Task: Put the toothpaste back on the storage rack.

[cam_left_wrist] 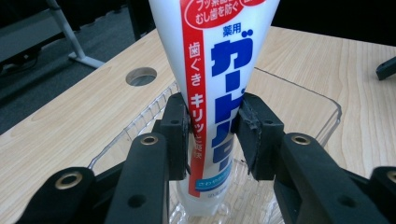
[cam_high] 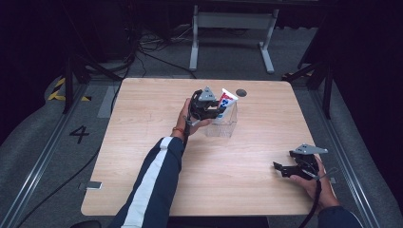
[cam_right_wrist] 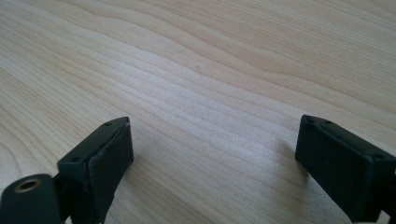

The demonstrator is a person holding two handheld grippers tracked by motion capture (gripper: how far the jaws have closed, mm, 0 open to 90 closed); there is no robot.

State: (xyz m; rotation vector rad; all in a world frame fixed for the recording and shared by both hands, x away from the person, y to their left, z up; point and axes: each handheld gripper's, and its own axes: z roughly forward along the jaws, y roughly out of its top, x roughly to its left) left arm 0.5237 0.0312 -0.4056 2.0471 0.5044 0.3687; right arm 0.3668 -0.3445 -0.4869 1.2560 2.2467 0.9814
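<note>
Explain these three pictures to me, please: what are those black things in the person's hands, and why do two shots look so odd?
No robot here: a person holds a hand-operated gripper in each hand. The high view looks down on a wooden table. The other two pictures come from small cameras riding on the grippers, looking along their black jaws, which is why they look odd.

The left gripper is shut on a toothpaste tube, white with red and blue print, its lower end inside a clear plastic box standing on the table. From above, the tube leans out of the box's top.

The right gripper rests near the table's right edge, jaws open, with bare wood between them in its own view.
</note>
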